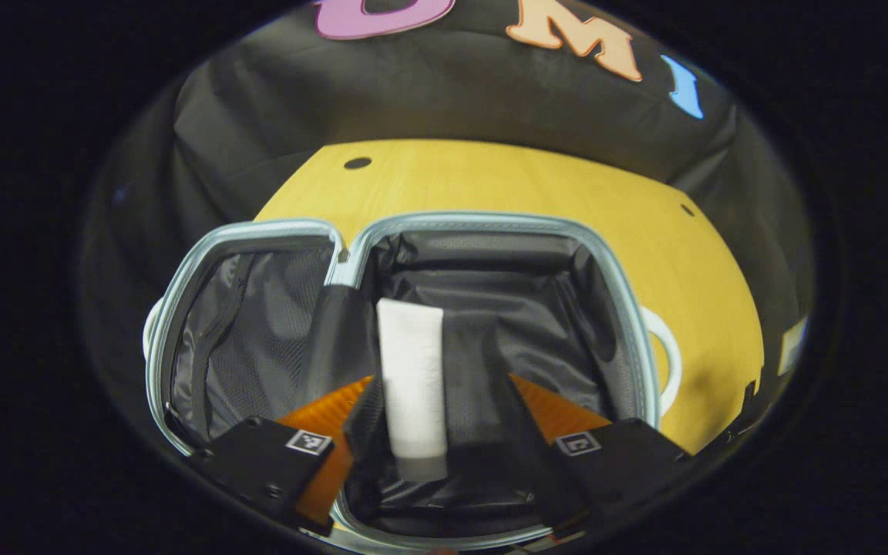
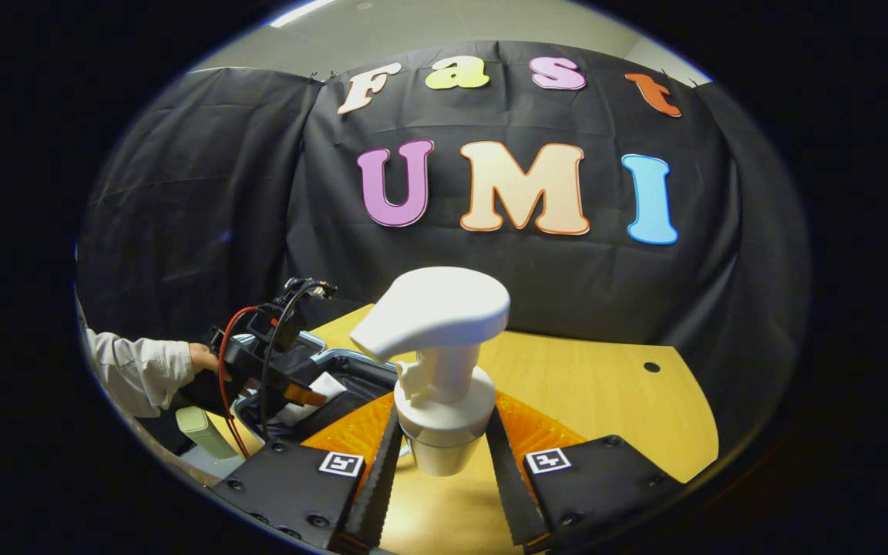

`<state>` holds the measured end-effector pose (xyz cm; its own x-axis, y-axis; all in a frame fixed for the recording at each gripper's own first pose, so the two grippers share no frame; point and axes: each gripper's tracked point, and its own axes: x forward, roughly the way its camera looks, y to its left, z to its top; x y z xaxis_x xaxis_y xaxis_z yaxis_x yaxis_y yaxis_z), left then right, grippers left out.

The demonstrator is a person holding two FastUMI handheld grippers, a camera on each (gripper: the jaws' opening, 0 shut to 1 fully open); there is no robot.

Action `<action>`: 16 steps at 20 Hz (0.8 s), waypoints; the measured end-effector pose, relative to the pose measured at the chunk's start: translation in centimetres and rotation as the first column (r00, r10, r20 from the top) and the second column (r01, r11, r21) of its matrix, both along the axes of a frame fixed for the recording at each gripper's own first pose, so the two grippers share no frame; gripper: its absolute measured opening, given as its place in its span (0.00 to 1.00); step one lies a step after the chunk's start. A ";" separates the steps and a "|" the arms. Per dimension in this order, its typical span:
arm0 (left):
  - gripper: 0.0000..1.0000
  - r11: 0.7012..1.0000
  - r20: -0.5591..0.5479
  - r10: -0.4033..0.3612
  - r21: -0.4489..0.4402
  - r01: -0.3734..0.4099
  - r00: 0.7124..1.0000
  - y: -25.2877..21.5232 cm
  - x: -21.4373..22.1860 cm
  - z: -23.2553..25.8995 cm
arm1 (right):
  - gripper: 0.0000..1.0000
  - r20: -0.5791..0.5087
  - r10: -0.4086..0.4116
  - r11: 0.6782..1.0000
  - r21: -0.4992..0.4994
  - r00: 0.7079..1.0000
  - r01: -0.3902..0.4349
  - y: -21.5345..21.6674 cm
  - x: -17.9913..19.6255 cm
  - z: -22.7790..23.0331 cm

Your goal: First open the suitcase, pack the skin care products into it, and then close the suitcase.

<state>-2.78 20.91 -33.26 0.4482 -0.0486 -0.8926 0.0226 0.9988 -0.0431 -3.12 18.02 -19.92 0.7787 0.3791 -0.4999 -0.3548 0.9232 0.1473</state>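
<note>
The suitcase (image 1: pixel 629 308) lies open on the yellow table, its dark lined halves side by side inside a pale rim. My left gripper (image 1: pixel 413 362) hovers over the right half, shut on a white tube (image 1: pixel 412 370) whose grey cap points toward me. My right gripper (image 2: pixel 444 435) is shut on the collar of a white pump bottle (image 2: pixel 436 316), held upright above the table. In the right gripper view, the left gripper (image 2: pixel 274 362) hangs over the suitcase (image 2: pixel 344 360), held by a hand in a white sleeve (image 2: pixel 139 370).
The wooden table (image 1: pixel 536 177) stretches behind and to the right of the suitcase, with small dark holes in it. A white handle (image 1: pixel 671 354) sticks out on the suitcase's right side. A pale green bottle (image 2: pixel 201 432) stands at the lower left of the right gripper view.
</note>
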 end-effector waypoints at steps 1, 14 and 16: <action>0.94 1.000 0.042 -0.009 -0.014 0.009 0.999 0.0 0.3 0.9 | 0.61 -0.006 0.013 1.000 0.004 1.000 -0.013 1.1 0.1 -0.1; 0.89 0.977 0.290 0.204 -0.009 -0.211 0.935 15.8 -1.7 11.3 | 0.62 -0.267 0.146 0.982 0.156 0.953 -0.107 16.2 -0.8 -7.8; 0.89 0.967 0.294 0.240 0.014 -0.255 0.925 18.6 -2.8 11.5 | 0.61 -0.311 0.156 0.982 0.147 0.937 -0.115 17.5 -1.0 -9.8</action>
